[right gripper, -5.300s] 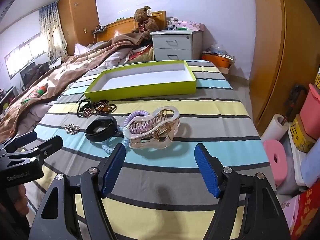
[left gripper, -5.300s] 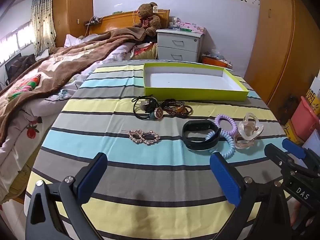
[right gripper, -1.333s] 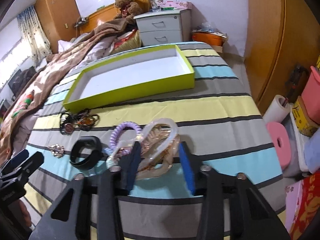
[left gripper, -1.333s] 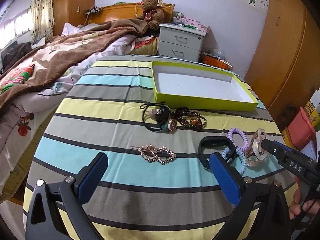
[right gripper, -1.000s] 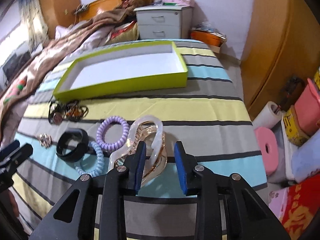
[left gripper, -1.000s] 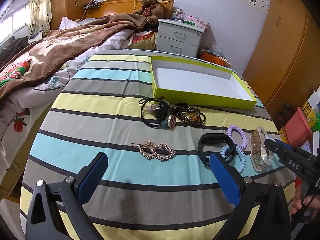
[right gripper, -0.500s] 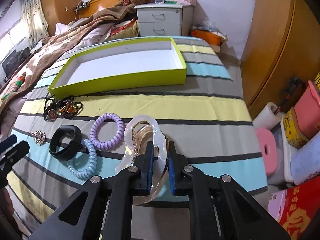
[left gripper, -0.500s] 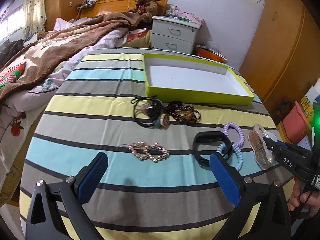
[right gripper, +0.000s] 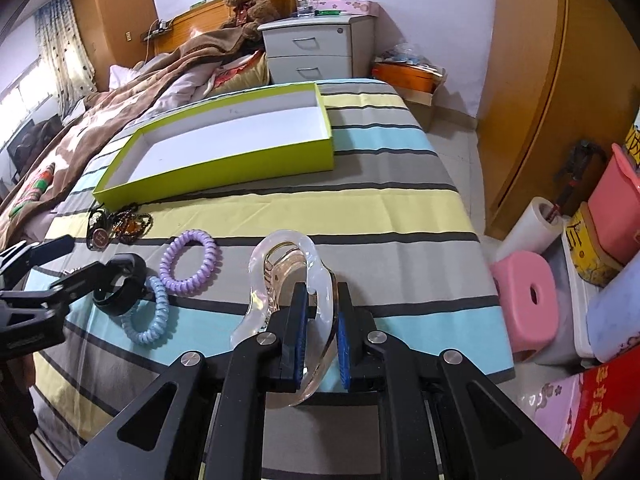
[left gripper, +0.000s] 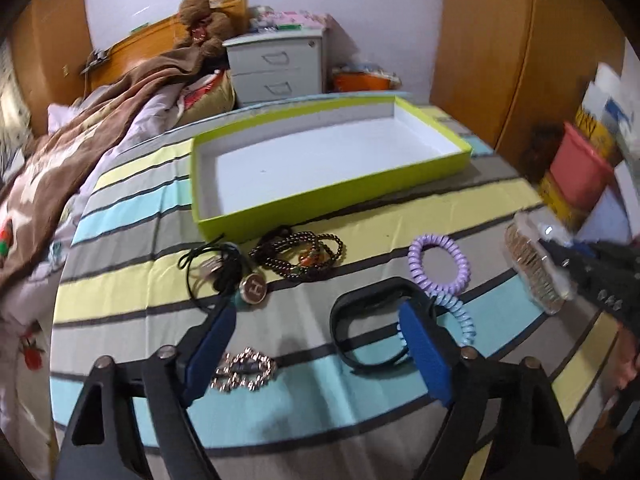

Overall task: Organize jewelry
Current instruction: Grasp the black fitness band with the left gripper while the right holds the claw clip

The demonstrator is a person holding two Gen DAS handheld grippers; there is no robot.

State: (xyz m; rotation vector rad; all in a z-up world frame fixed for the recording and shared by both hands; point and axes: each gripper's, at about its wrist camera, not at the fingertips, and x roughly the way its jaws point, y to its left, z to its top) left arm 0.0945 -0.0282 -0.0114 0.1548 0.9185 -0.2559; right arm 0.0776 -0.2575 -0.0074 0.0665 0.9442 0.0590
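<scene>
My right gripper [right gripper: 319, 334] is shut on a clear plastic hair claw [right gripper: 280, 276] and holds it above the striped cloth; the claw also shows at the right of the left wrist view [left gripper: 534, 268]. My left gripper [left gripper: 316, 344] is open and empty, low over the cloth, with a rhinestone clip [left gripper: 244, 370] and a black band [left gripper: 370, 328] between its fingers. A purple coil tie [left gripper: 438, 264], a light blue coil tie [right gripper: 148, 316], a dark bead bracelet [left gripper: 300, 258] and a black cord pendant [left gripper: 224, 276] lie nearby. The lime-green tray [left gripper: 280, 216] stands empty behind them.
A bed with a brown blanket [right gripper: 132, 108] runs along the left. A grey nightstand [right gripper: 316, 48] stands behind the table. A pink stool [right gripper: 528, 296], a pink bin [right gripper: 616, 208] and boxes crowd the floor at the right, by wooden wardrobe doors [right gripper: 560, 60].
My right gripper closed on the hair claw and lifted it upright off the cloth. My left gripper moved forward and down toward the clip and black band.
</scene>
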